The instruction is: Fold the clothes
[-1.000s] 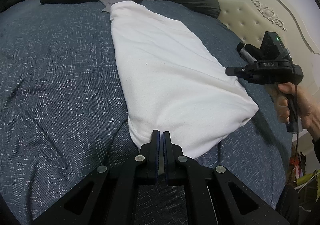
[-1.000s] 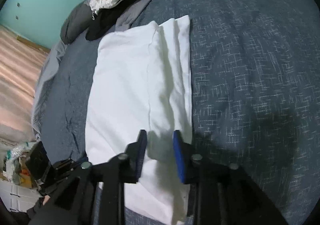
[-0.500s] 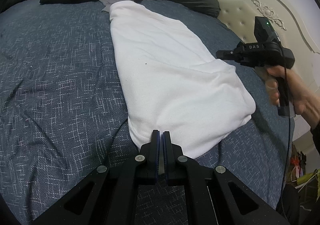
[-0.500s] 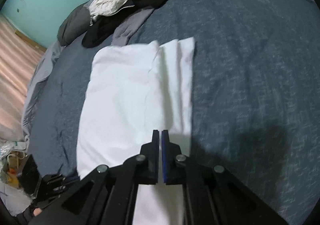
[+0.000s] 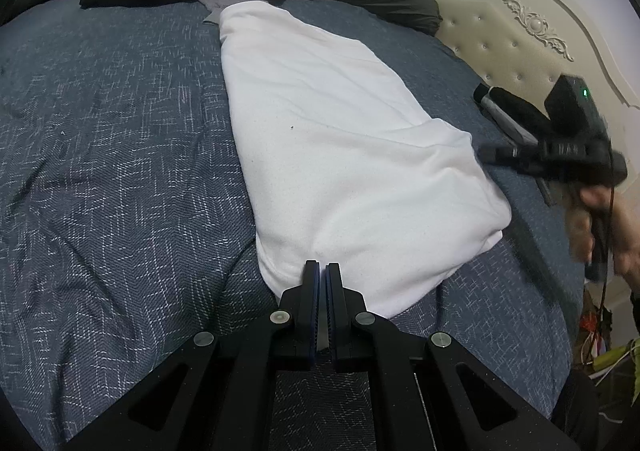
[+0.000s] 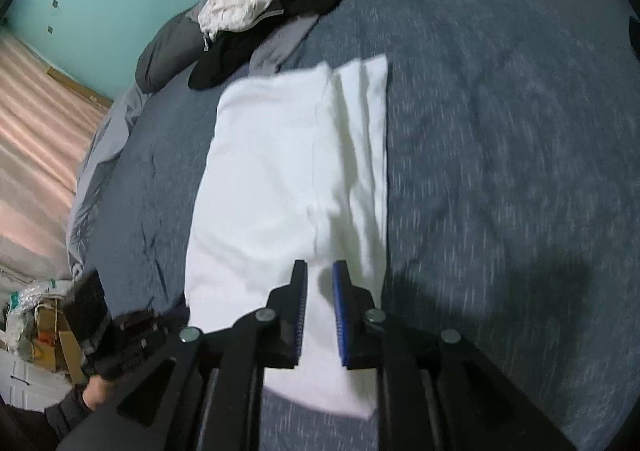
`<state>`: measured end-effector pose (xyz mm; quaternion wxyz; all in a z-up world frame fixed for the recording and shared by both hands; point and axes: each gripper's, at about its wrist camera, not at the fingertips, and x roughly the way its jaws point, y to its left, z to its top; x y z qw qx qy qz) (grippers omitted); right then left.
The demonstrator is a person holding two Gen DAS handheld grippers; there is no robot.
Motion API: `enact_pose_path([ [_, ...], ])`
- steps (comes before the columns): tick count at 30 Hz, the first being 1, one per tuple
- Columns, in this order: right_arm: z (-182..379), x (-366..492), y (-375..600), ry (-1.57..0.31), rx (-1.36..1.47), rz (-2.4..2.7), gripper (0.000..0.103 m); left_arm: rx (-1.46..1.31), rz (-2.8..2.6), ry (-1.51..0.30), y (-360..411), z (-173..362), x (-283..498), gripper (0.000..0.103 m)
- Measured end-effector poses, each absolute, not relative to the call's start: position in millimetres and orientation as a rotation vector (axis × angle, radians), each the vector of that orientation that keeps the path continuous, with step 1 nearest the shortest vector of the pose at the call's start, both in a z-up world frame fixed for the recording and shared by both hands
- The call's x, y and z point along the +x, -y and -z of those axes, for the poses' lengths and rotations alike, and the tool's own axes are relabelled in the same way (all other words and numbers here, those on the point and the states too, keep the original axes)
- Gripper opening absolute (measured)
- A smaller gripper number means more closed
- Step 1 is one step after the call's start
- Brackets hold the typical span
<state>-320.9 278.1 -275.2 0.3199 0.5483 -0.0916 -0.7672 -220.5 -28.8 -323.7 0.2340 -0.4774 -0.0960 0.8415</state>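
Half a second ago the right tool (image 6: 320, 307) had its pads pressed together; now they stand a little apart over the near end of the white garment (image 5: 344, 155), and in the left view it has dropped lower beside the garment's right edge. The left tool (image 5: 322, 311) is closed with its tips at the garment's near edge, though whether cloth is pinched between them I cannot tell. The garment lies on the bed (image 5: 112, 155) as a long, soft, fleecy strip, side panels turned in, so a lengthwise fold seems in hand, which would call for a hold on both near corners.
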Motion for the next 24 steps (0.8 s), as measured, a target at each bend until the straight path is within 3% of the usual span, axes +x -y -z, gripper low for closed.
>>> enact_pose_path([
  [5, 284, -310, -277, 0.226, 1.434, 1.99, 0.01, -1.313, -2.307, 0.259, 19, 323, -228, 0.003],
  [6, 286, -308, -277, 0.223, 1.432, 1.984, 0.001, -1.313, -2.309, 0.261, 18, 324, -227, 0.003],
  [14, 279, -301, -292, 0.258, 1.34, 2.062, 0.001, -1.311, -2.31, 0.274, 27, 324, -217, 0.003],
  [16, 278, -303, -302, 0.339, 1.333, 2.127, 0.011, -1.314, -2.304, 0.287, 30, 323, -218, 0.003],
  [17, 280, -303, -304, 0.386, 1.332, 2.133, 0.035, -1.316, -2.301, 0.297, 33, 323, -218, 0.003],
  [18, 282, -302, -304, 0.419, 1.332, 2.142, 0.049, -1.316, -2.299, 0.307, 33, 322, -218, 0.003],
  [22, 288, -292, -298, 0.472, 1.317, 2.173, 0.049, -1.308, -2.332, 0.291, 36, 310, -218, 0.007],
  [24, 292, -284, -301, 0.527, 1.313, 2.184, 0.049, -1.29, -2.359, 0.297, 42, 300, -218, 0.027],
])
